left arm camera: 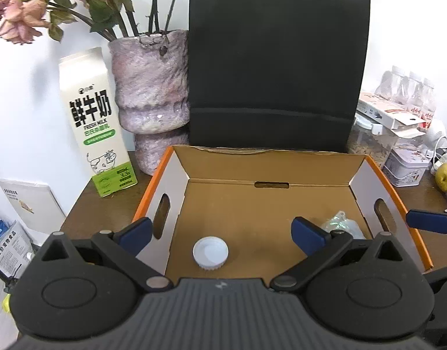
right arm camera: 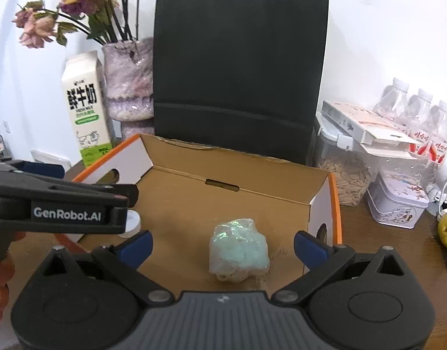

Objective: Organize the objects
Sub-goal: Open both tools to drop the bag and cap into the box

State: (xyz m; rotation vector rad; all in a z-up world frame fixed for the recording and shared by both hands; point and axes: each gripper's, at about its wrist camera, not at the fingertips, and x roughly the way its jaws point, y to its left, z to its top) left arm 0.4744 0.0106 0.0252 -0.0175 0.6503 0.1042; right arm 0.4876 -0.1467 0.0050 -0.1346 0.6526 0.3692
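White cap point(left arm camera: 210, 253), wrapped bundle point(right arm camera: 238, 250) inside cardboard box point(left arm camera: 267, 166).

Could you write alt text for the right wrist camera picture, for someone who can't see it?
An open right gripper hovers over a cardboard box holding a plastic-wrapped green bundle. The left gripper enters beside it.

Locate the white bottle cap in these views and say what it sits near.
The white bottle cap lies on the floor of the cardboard box, front left in the left wrist view, between the open left gripper fingers, left of the plastic-wrapped bundle.
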